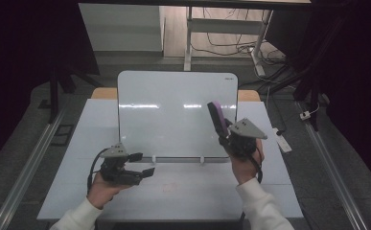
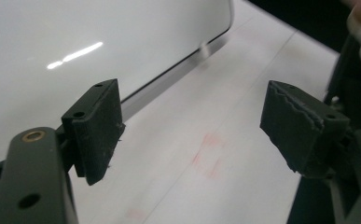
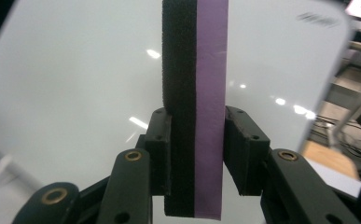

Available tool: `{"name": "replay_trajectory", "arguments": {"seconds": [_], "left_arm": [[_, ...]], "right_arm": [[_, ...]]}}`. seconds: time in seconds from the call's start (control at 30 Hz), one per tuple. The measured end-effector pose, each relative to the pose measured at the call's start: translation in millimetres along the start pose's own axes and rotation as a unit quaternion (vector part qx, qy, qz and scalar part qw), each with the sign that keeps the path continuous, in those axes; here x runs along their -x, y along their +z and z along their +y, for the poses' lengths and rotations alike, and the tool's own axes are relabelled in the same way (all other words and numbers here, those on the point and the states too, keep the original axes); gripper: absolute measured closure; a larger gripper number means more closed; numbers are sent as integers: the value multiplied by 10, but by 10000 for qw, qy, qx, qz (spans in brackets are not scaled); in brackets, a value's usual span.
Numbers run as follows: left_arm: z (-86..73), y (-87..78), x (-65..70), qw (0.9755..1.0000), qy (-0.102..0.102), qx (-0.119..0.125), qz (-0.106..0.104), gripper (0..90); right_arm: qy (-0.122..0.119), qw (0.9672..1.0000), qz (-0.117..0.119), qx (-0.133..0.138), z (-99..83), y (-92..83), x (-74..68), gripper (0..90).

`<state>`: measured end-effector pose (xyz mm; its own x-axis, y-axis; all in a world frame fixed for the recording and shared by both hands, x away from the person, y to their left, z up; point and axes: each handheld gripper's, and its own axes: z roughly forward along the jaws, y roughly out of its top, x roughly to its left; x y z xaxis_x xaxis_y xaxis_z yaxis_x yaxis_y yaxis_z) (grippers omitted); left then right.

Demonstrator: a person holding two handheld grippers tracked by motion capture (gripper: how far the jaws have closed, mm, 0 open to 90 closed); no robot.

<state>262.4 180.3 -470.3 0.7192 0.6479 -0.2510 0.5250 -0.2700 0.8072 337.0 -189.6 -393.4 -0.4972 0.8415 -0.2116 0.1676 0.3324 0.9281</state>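
Dim room, pale desk (image 1: 173,191) with a glossy whiteboard (image 1: 173,115) propped upright on it, leaning back, its lower edge sitting in a rail with two small clips. Whiteboard eraser (image 1: 217,117), purple back with black felt, is up off the desk in front of the board's right half, standing tall and tilted slightly left in the high view. Cannot tell if the felt touches the board surface. Right tongs (image 1: 225,136) are clamped on the eraser's lower end; the right gripper view shows one pad (image 3: 162,149) against the black felt side and the other against the purple side, eraser (image 3: 194,107) rising straight up between them, whiteboard (image 3: 75,84) behind it. Grey three-cornered plate sits on top of that gripper, hand wrapped around the body below, white sleeve.

Left tongs (image 1: 142,164) are low over the desk at the board's lower left corner, pointing right, jaws spread wide with nothing between them. The left gripper view shows the two pads (image 2: 99,130) well apart, bare desk (image 2: 243,93) between them with faint reddish smudges (image 2: 211,154) on it, whiteboard edge (image 2: 183,65) beyond. Cables and a frame leg on the floor behind the desk.
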Motion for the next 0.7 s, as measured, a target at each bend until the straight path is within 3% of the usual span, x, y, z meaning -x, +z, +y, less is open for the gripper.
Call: {"name": "replay_trajectory", "arguments": {"seconds": [0.17, 0.3, 0.47, 0.7], "left_arm": [[-177, -149, -62, 9995, -17, -62, 323, 219], [-290, -226, -108, 9989, -60, -129, 454, 219], [-398, -291, -175, 9980, -172, -161, 581, 218], [-463, -358, -221, 9972, -287, -124, 678, 218]], "right_arm": [[248, 9993, -284, -26, 174, 123, 228, 636], [426, 9982, -386, -183, 240, 246, 336, 635], [612, 9966, -485, -261, 291, 345, 417, 633], [590, 9952, -674, -391, 305, 530, 437, 628]]}}
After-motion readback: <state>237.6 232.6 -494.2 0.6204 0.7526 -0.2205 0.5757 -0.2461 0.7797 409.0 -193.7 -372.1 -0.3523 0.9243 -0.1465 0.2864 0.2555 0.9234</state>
